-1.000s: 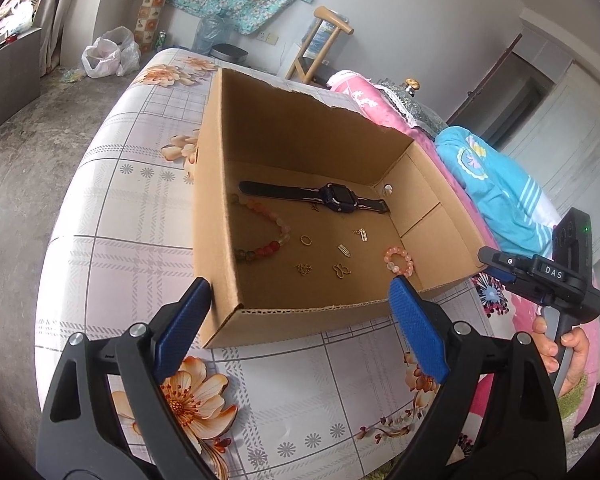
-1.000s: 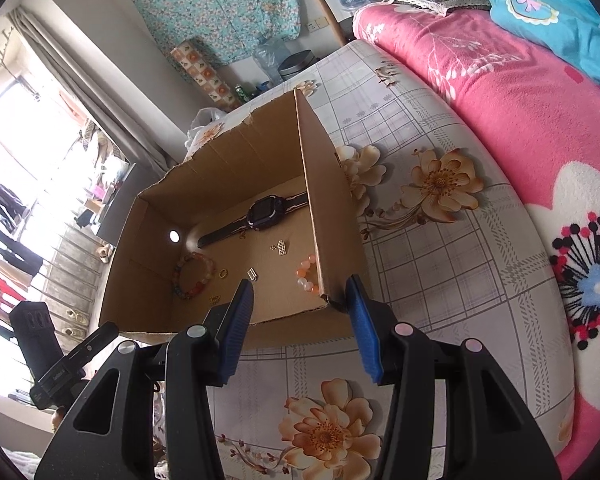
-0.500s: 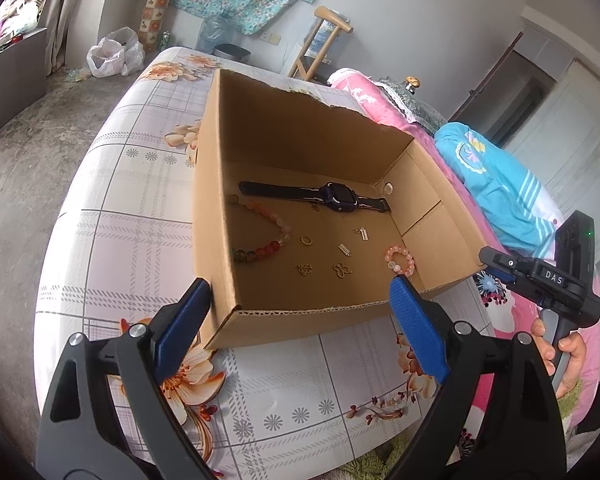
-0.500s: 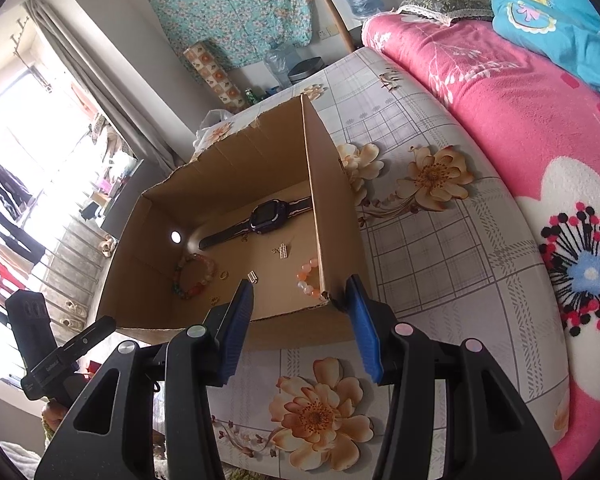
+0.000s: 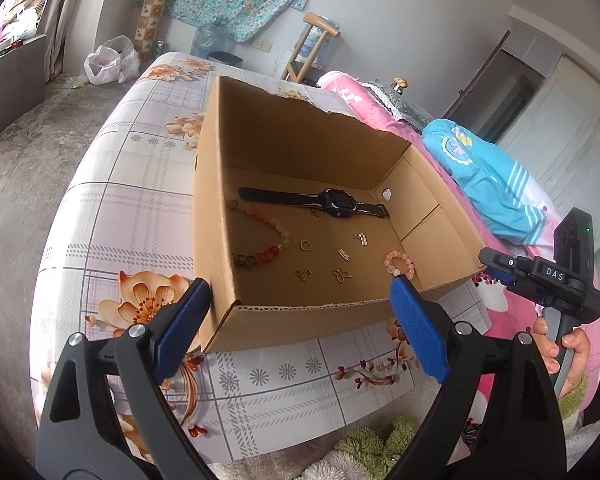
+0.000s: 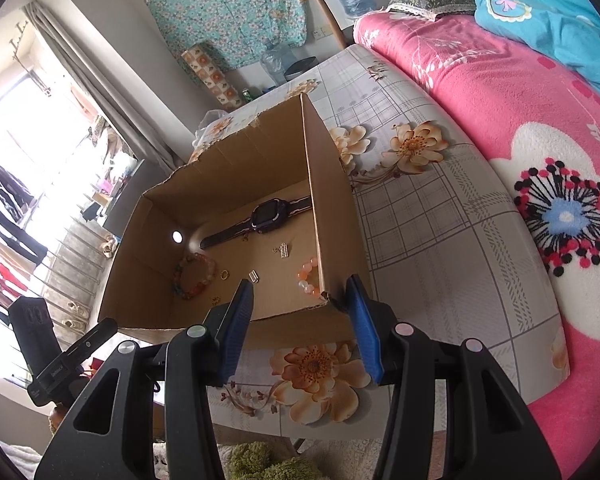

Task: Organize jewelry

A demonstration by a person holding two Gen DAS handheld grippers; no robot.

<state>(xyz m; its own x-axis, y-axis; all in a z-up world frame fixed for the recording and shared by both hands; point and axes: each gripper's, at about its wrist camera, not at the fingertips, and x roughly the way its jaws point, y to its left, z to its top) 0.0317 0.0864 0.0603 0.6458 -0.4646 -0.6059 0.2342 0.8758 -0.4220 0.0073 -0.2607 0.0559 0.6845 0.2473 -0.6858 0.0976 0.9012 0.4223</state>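
Observation:
An open cardboard box (image 5: 292, 148) (image 6: 332, 216) stands on the floral table. Inside lie a dark smartwatch (image 5: 336, 202) (image 6: 266, 216), a long bead bracelet (image 5: 266, 240) (image 6: 194, 274), a small pink bead bracelet (image 5: 399, 263) (image 6: 309, 278), a gold ring (image 5: 306, 245) (image 6: 224, 275) and several small gold charms (image 5: 342, 275). My left gripper (image 5: 300, 320) is open and empty, just before the box's near wall. My right gripper (image 6: 300, 320) is open and empty at the box's near right corner.
The table (image 5: 112, 216) (image 6: 432, 216) has a floral plaid cloth. A pink blanket bed (image 6: 540, 120) lies to the right, with blue bedding (image 5: 488, 180). A green furry mat (image 5: 372, 440) lies below the table's near edge. A wooden stool (image 5: 312, 48) stands at the far wall.
Both grippers have drawn back slightly from the box, showing more of the near table edge. Both stayed open and empty. The jewelry has not moved.

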